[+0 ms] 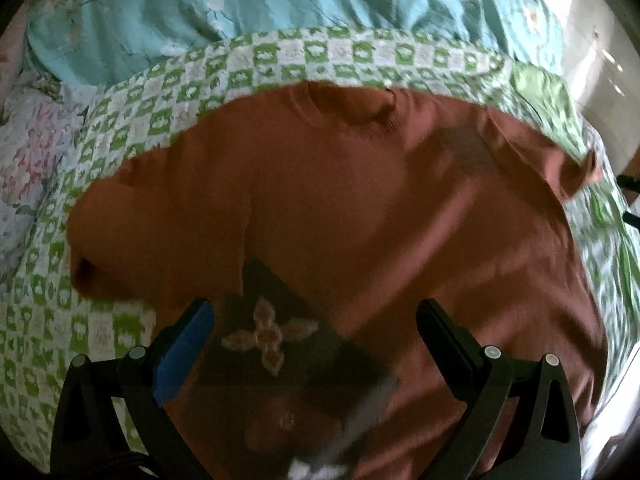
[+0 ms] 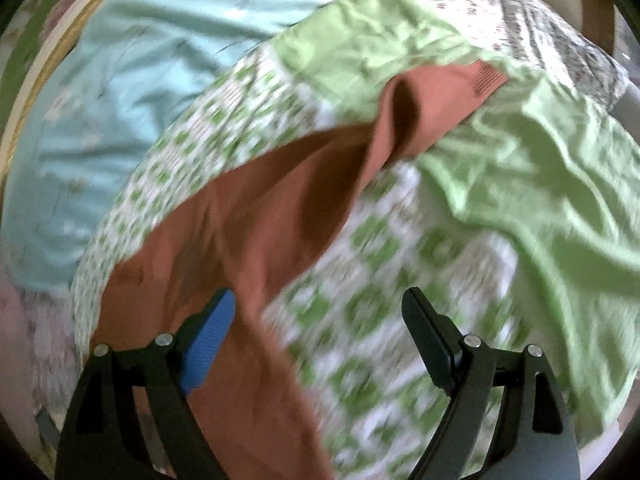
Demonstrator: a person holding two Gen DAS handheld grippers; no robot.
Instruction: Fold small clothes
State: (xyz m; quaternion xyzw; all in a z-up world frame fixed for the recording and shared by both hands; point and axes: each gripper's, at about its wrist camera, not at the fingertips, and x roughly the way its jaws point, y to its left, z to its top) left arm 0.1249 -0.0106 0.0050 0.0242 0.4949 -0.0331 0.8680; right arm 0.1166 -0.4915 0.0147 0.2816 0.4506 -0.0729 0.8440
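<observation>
Rust-brown sweater [image 1: 340,208] is lying spread flat on the checked quilt [image 1: 132,120], nothing folded yet, I judge. I am holding both the left gripper [image 1: 314,336] and right gripper [image 2: 318,320] open, empty. I am counting one sweater, two sleeves, one green cloth [image 2: 520,168] at far right.

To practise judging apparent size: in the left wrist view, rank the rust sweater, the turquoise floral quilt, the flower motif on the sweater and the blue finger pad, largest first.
1. rust sweater
2. turquoise floral quilt
3. and 4. flower motif and blue finger pad: alike; pad sits nearer the camera, so unranked.
</observation>
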